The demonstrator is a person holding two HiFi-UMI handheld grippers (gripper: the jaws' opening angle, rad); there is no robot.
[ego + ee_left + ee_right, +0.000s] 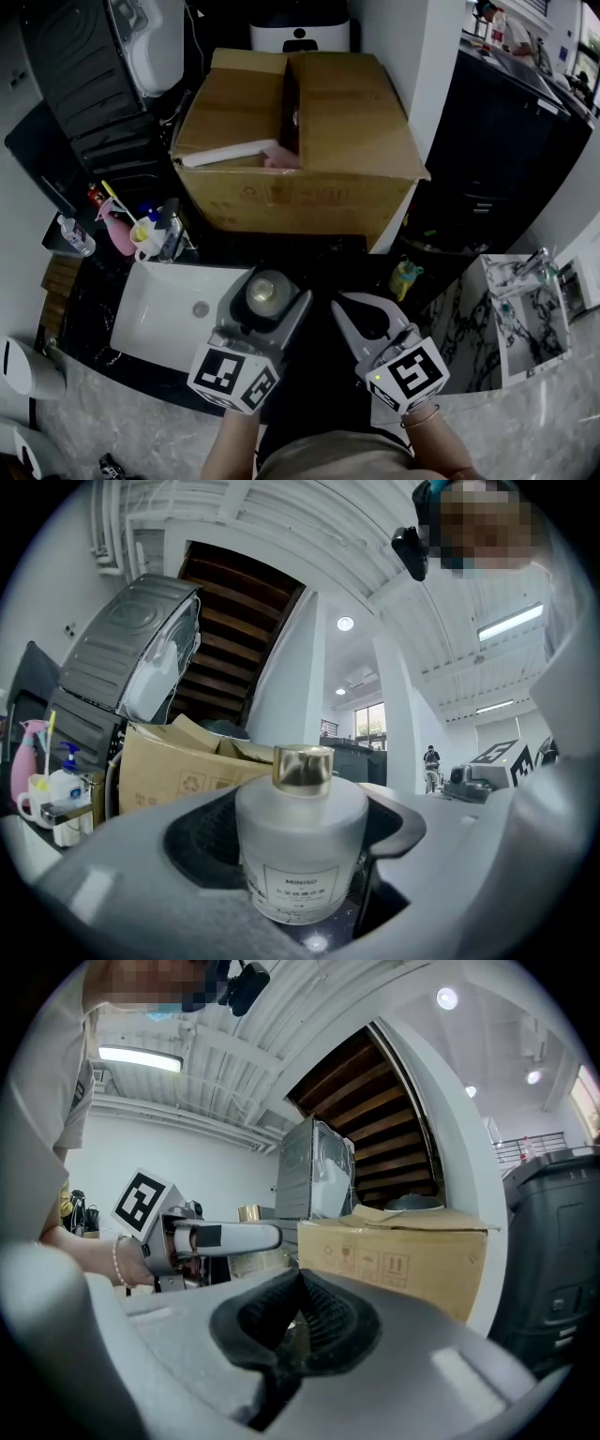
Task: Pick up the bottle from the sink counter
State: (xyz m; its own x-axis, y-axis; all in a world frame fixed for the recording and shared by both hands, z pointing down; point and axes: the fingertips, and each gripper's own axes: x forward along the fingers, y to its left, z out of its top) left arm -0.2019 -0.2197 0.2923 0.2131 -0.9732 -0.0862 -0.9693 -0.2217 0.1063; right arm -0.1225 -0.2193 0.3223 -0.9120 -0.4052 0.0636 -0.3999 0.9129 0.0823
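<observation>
The bottle (pixel 265 292) is a frosted white jar with a gold cap and a small printed label (pixel 302 885). My left gripper (pixel 272 281) is shut on it, one jaw on each side of its body (pixel 300 841). From the head view it sits over the right end of the white sink (pixel 169 309). Whether it touches the counter I cannot tell. My right gripper (pixel 339 306) hovers just right of it over the black counter, shut and empty, its ribbed pads (pixel 323 1312) meeting. From the right gripper view, the left gripper (pixel 202 1238) and the gold cap (pixel 248 1213) show at left.
A large open cardboard box (pixel 300 141) stands behind the sink. A cup with toothbrushes (pixel 142 236), a pink bottle (pixel 117 234) and a spray bottle (pixel 75 234) crowd the sink's far left corner. A yellow-green item (pixel 405 278) stands at right, near a white marble shelf (pixel 511 319).
</observation>
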